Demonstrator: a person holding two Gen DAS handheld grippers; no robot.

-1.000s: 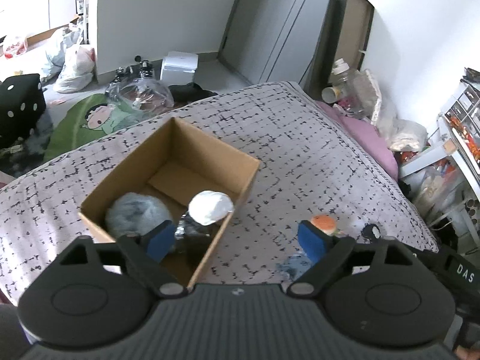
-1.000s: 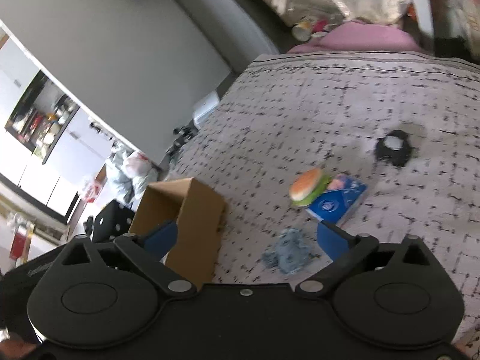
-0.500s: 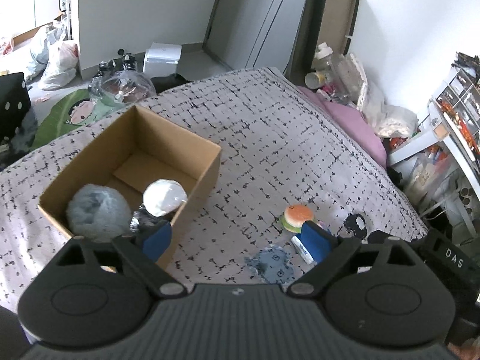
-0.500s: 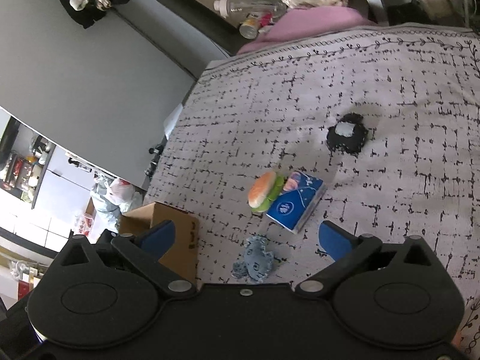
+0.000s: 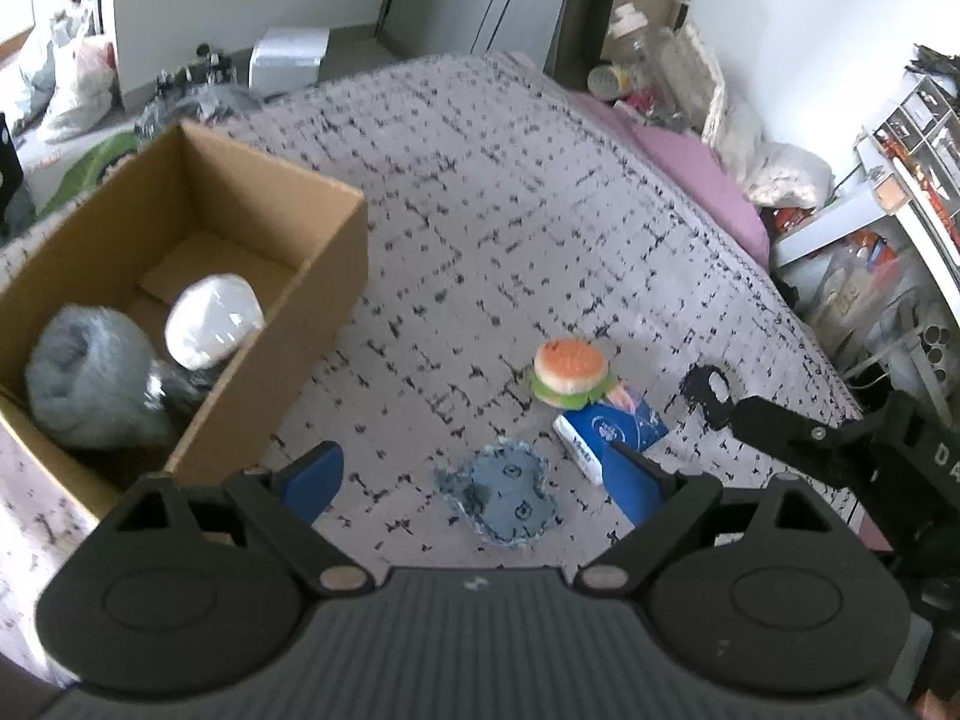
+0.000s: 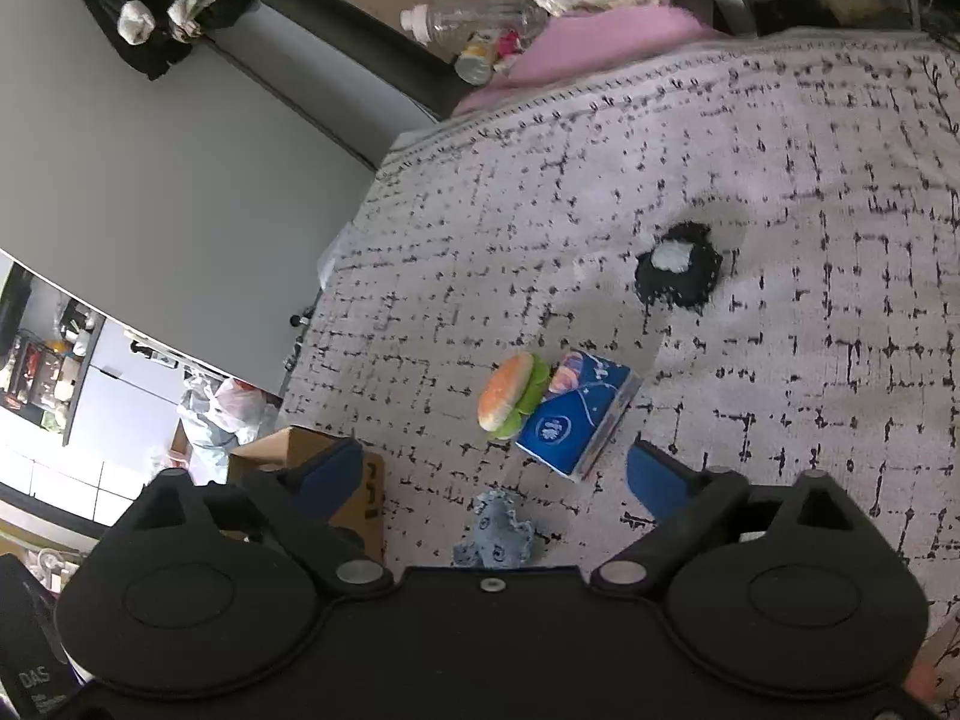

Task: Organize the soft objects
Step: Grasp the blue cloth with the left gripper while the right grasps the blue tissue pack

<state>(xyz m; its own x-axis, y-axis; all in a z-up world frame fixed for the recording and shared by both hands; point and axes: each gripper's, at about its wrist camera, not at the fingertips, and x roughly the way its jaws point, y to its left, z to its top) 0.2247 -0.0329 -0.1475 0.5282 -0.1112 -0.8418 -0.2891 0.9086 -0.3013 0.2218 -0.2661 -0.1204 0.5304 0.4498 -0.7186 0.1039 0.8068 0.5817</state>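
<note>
On the patterned bedspread [image 5: 492,192] lie a blue denim soft piece [image 5: 501,495] [image 6: 495,534], a plush burger [image 5: 570,372] [image 6: 513,396], a blue tissue pack [image 5: 612,429] [image 6: 576,420] and a black-and-white plush [image 5: 705,387] [image 6: 678,273]. A cardboard box [image 5: 324,276] [image 6: 312,456] at the left holds a grey fluffy ball [image 5: 90,378], a white soft item [image 5: 213,321] and something dark. My left gripper [image 5: 477,480] hangs open just above the denim piece. My right gripper [image 6: 495,474] is open, its jaws closing with nothing between the pads; it hovers near the denim piece and tissue pack.
A pink pillow [image 5: 696,168] and bottles and bags lie at the bed's far edge. Shelves with clutter [image 5: 900,138] stand on the right. Bags and a white box [image 5: 291,54] sit on the floor beyond the bed. The right gripper's body [image 5: 840,438] shows at the left view's right edge.
The left gripper moved right and down from over the box to above the denim piece. The right gripper rolled and sank a little towards the burger and tissue pack, its jaws narrowing slightly.
</note>
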